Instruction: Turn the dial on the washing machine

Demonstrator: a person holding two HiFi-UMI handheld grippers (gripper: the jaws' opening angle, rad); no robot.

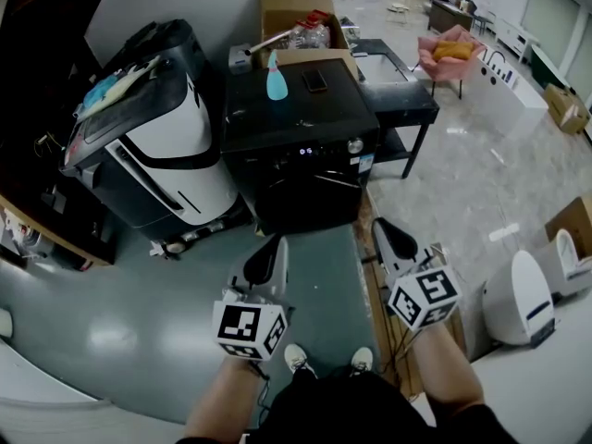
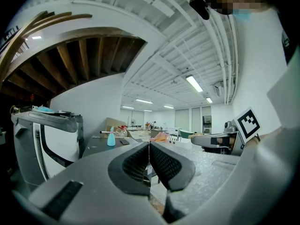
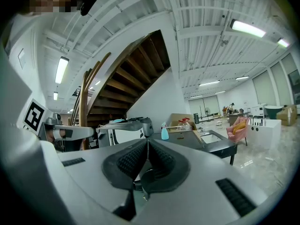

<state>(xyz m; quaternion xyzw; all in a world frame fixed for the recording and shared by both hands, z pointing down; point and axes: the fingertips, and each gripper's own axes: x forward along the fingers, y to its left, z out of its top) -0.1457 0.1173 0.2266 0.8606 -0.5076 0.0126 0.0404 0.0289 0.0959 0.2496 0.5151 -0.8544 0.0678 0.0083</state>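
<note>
The black washing machine [image 1: 296,160] stands straight ahead in the head view, with a small round silver dial [image 1: 355,145] at the right end of its front panel beside lit indicators. Both grippers are held level in front of it, short of its front. My left gripper [image 1: 274,240] is shut with nothing between its jaws, and its pads meet in the left gripper view [image 2: 149,146]. My right gripper [image 1: 381,225] is shut too and holds nothing; it lies below and slightly right of the dial. Its jaws [image 3: 147,144] hide the dial in the right gripper view.
A blue spray bottle [image 1: 276,81] and a phone [image 1: 315,81] lie on the machine's top. A white and black appliance [image 1: 157,146] stands close on its left, a low black table [image 1: 398,86] on its right, and a cardboard box [image 1: 296,12] behind. A white unit [image 1: 518,299] sits at right.
</note>
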